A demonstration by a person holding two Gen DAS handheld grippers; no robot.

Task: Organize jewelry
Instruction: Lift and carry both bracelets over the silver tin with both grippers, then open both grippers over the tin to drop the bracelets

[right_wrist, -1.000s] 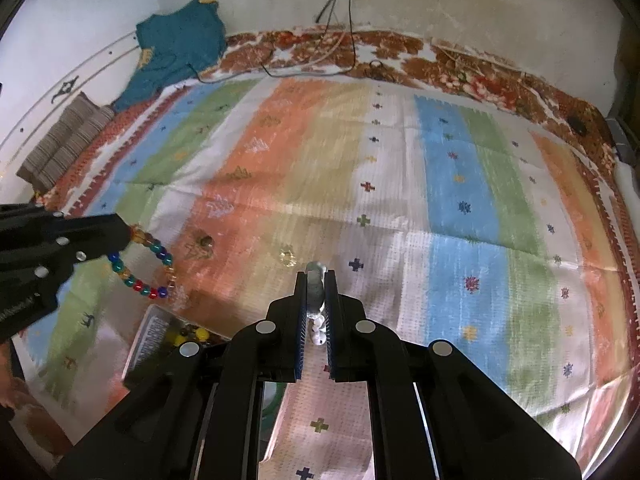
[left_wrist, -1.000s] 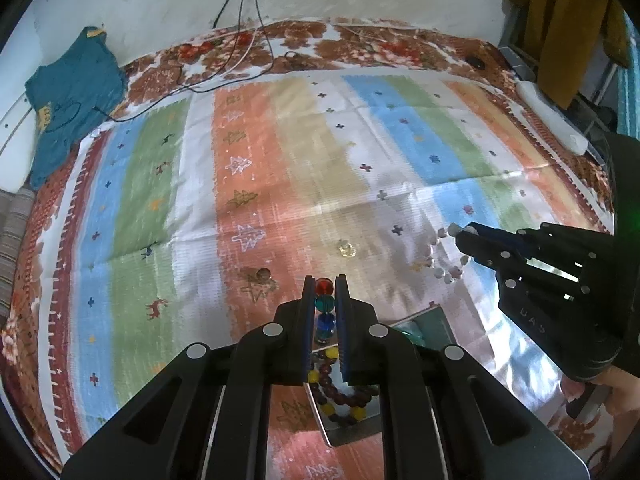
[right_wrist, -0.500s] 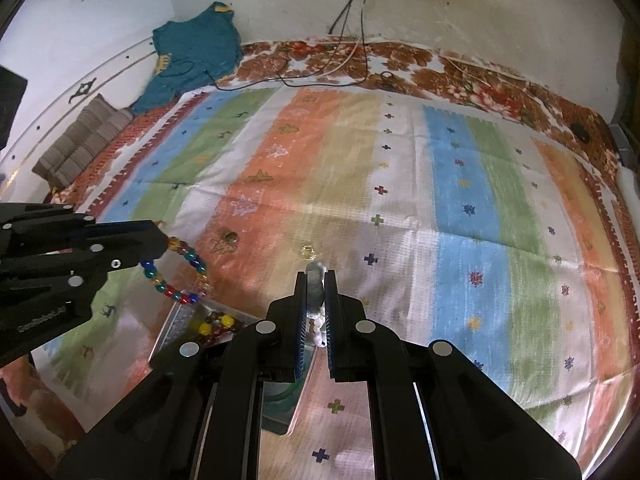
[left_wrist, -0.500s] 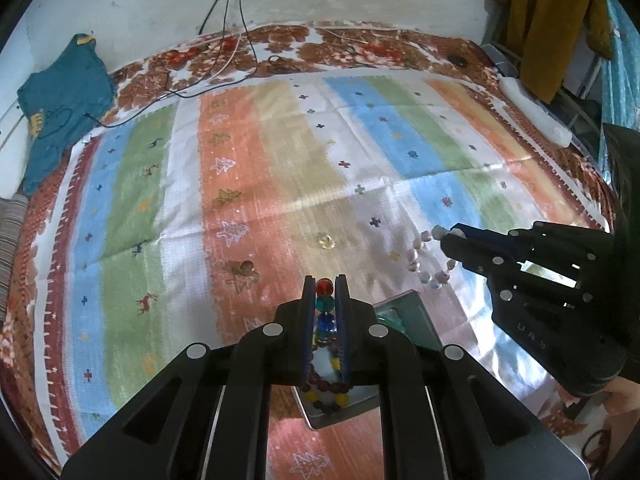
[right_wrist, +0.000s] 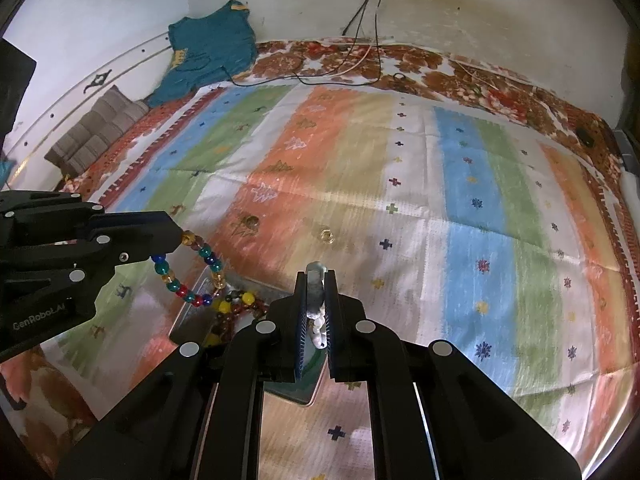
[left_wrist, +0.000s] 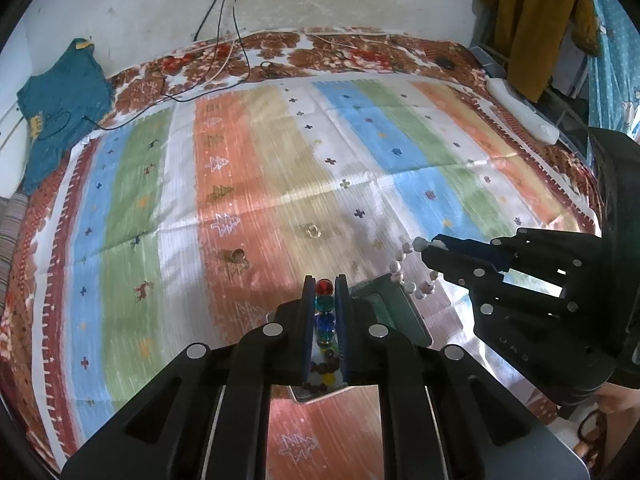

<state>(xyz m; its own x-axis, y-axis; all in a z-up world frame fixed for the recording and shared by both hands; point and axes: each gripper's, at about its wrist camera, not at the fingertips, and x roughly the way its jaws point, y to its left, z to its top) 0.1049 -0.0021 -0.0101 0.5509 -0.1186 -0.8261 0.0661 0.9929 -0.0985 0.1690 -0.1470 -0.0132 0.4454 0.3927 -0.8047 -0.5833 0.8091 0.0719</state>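
My left gripper (left_wrist: 324, 286) is shut on a bracelet of coloured glass beads (left_wrist: 325, 304); in the right wrist view this bracelet (right_wrist: 188, 276) hangs from it (right_wrist: 182, 236) above a metal tray (right_wrist: 192, 312). My right gripper (right_wrist: 316, 274) is shut on a white bead bracelet (right_wrist: 318, 328), which dangles in the left wrist view (left_wrist: 404, 272) beside the tray (left_wrist: 400, 308). The tray holds a brown and yellow bead string (right_wrist: 236, 304). A gold ring (left_wrist: 312, 231) and a dark ring (left_wrist: 239, 256) lie on the striped cloth (left_wrist: 280, 160) beyond.
A teal shirt (left_wrist: 60, 108) lies at the far left corner. Black and white cables (left_wrist: 224, 68) trail over the far edge by the wall. Folded grey cloth (right_wrist: 96, 128) sits at the left. A white object (left_wrist: 524, 112) lies at the far right edge.
Both grippers have risen and pulled back with their bracelets. The cloth and rings look farther away, and the tray sits more directly under the grippers.
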